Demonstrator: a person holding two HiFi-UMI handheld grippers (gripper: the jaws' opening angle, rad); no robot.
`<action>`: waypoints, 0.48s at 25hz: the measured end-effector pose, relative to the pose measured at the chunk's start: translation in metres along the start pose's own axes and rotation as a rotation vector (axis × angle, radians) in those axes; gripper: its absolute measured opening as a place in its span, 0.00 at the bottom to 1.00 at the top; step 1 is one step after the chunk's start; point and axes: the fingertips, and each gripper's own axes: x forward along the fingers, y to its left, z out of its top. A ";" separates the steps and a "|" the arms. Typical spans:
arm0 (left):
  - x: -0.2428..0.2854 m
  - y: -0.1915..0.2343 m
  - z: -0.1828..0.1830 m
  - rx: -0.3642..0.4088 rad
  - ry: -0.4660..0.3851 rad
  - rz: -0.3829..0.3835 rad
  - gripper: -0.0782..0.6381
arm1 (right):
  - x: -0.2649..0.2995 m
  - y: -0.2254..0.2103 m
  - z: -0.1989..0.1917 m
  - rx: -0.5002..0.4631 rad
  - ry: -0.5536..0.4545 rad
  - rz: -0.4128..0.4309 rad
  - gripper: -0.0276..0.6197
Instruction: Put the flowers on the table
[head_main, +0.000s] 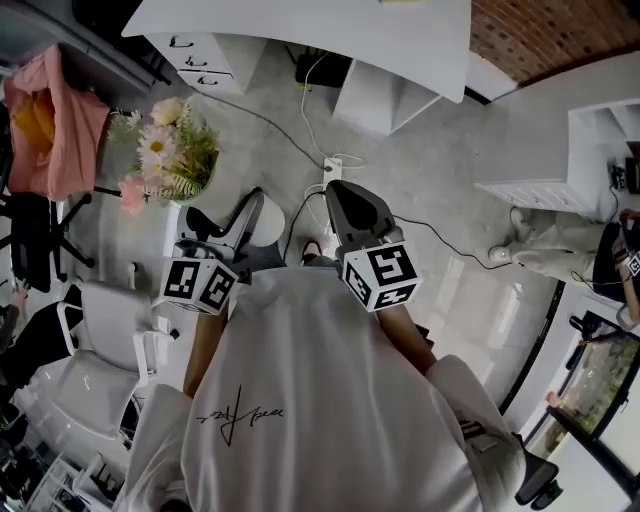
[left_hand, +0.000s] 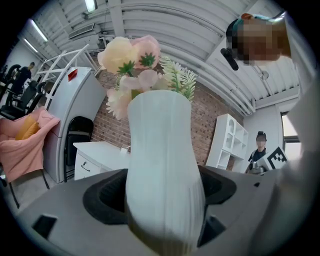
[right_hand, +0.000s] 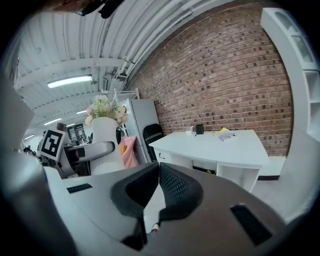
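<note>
A bunch of pink, cream and white flowers (head_main: 165, 150) stands in a tall white ribbed vase (left_hand: 160, 150). My left gripper (head_main: 225, 235) is shut on the vase's body and holds it upright above the floor; in the left gripper view the blooms (left_hand: 132, 55) rise over the jaws (left_hand: 160, 200). My right gripper (head_main: 350, 200) is beside it, shut with nothing between its pads (right_hand: 156, 172). The right gripper view shows the vase (right_hand: 105, 145) to the left. The white table (head_main: 330, 30) lies ahead, its top (right_hand: 225, 147) carrying a few small items.
White drawers (head_main: 200, 60) sit under the table's left end. A power strip with cables (head_main: 333, 165) lies on the grey floor. A pink cloth drapes a chair (head_main: 50, 120) on the left, a white chair (head_main: 100, 340) nearer. White shelving (head_main: 590, 150) and a person (head_main: 550, 245) are at right.
</note>
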 end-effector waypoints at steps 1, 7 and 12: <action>0.007 0.006 0.005 -0.001 -0.001 -0.006 0.70 | 0.008 -0.001 0.004 -0.003 0.004 -0.003 0.08; 0.046 0.054 0.030 -0.007 0.022 -0.031 0.70 | 0.070 -0.003 0.028 0.004 0.017 -0.026 0.08; 0.070 0.103 0.054 -0.005 0.042 -0.054 0.70 | 0.126 0.010 0.047 0.017 0.020 -0.038 0.08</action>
